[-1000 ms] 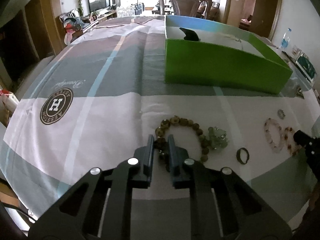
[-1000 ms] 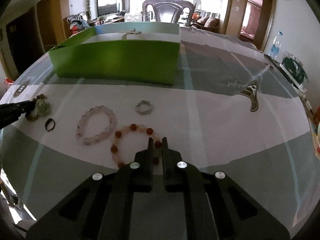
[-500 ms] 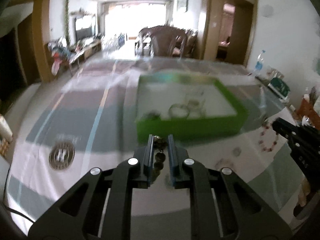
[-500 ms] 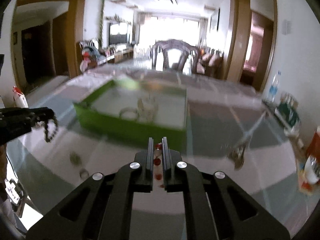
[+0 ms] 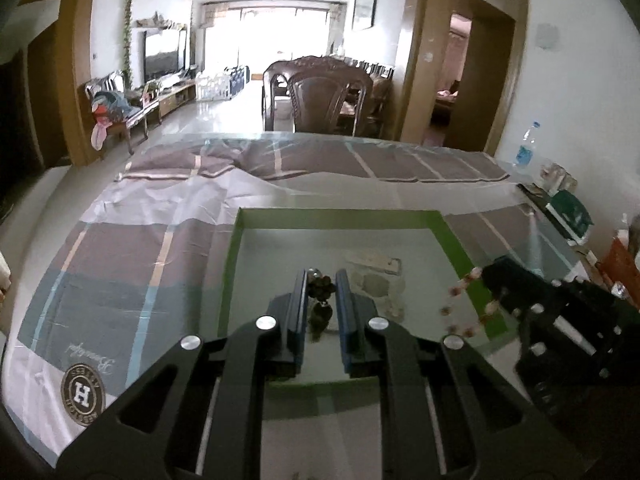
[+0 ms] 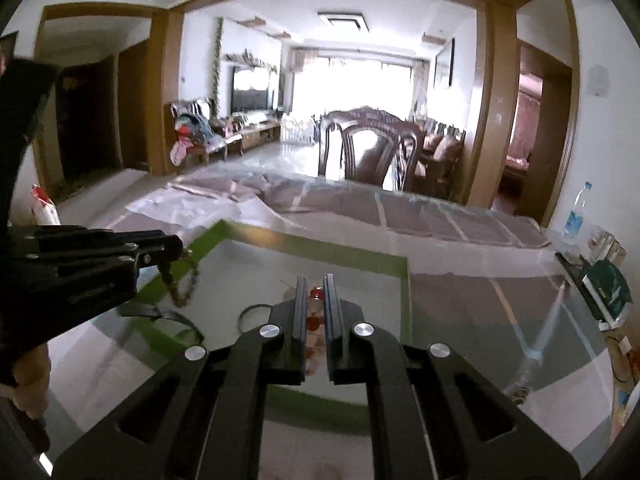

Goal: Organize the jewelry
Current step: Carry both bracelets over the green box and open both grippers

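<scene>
Through my left wrist camera, my left gripper [image 5: 321, 280] is hanging over the open green box [image 5: 456, 240], its jaws pinched nearly together on a dark beaded bracelet [image 5: 320, 312] that is dangling between the fingers above the box's pale floor. At the right edge, my right gripper [image 5: 486, 276] is holding a red-and-pink beaded bracelet [image 5: 460, 304] that is drooping over the box's right wall. The box is sitting on a striped tablecloth [image 5: 120, 248] bearing a round H emblem [image 5: 82, 394].

Through my right wrist camera, my right gripper [image 6: 316, 292] is clamping tight on the red-and-pink beaded bracelet [image 6: 314, 322], its beads hanging between the fingers over the green box [image 6: 360, 258]. My left gripper [image 6: 178, 246] is reaching in from the left, the dark beaded bracelet [image 6: 180, 288] trailing from its tip above the box's left side. A thin ring-shaped bangle [image 6: 248, 316] is lying inside the box.
</scene>
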Available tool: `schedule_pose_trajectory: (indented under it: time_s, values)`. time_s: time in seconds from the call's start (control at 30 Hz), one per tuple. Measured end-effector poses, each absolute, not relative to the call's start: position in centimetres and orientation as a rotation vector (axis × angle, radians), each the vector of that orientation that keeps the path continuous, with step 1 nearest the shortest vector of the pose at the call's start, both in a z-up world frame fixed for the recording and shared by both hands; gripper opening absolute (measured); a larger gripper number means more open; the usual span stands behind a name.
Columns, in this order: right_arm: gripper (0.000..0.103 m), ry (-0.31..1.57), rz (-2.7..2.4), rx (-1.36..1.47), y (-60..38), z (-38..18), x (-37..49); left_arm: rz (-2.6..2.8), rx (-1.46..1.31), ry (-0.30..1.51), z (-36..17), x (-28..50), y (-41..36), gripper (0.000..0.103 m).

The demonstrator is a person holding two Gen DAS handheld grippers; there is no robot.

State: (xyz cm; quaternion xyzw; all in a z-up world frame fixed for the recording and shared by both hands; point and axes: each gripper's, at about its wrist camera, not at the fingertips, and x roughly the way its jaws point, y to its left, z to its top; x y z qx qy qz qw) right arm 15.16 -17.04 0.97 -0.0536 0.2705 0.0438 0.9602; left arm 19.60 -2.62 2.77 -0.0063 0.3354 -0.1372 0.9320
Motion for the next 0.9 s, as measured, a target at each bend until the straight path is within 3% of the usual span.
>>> schedule_pose_trajectory:
  time_s: [0.1, 0.13, 0.17, 0.2, 0.23, 0.4, 0.57, 0.63, 0.77, 0.9]
  values:
    - [0.011, 0.577, 0.059, -0.118, -16.7, -0.1, 16.1, -0.256, -0.013, 0.7, 1.5, 20.6, -2.7, 0.022]
    - [0.015, 0.584, 0.06, -0.108, -16.8, -0.2, 16.0, -0.243, -0.012, 0.703, 1.2, 20.5, -2.6, 0.039]
    - [0.029, 0.591, 0.074, -0.088, -17.1, -0.3, 15.6, -0.237, -0.015, 0.696, 1.2, 20.1, -2.3, 0.047]
    - [0.042, 0.59, 0.087, -0.066, -17.4, -0.2, 15.0, -0.231, -0.015, 0.686, 1.2, 19.8, -2.2, 0.048]
    - [0.044, 0.586, 0.092, -0.051, -17.4, -0.2, 14.4, -0.225, -0.011, 0.672, 1.2, 19.1, -1.9, 0.049]
    - [0.045, 0.637, 0.115, -0.007, -18.8, -1.3, 9.8, -0.196, 0.023, 0.682, 0.3, 14.8, -0.1, 0.059]
    - [0.044, 0.781, 0.102, 0.008, -19.7, -5.1, 6.7, -0.157, 0.053, 0.745, -3.1, 10.6, 1.7, 0.059]
    - [0.041, 0.832, 0.124, 0.037, -19.4, -6.7, 6.2, -0.159, 0.036, 0.772, -4.3, 9.9, 2.0, 0.059]
    - [0.022, 0.887, 0.118, 0.016, -18.1, -8.6, 5.9, -0.172, 0.031, 0.818, -6.3, 9.7, 1.8, 0.057]
    - [0.021, 0.918, 0.135, 0.028, -17.2, -9.8, 5.8, -0.193, 0.018, 0.853, -7.6, 9.6, 1.6, 0.054]
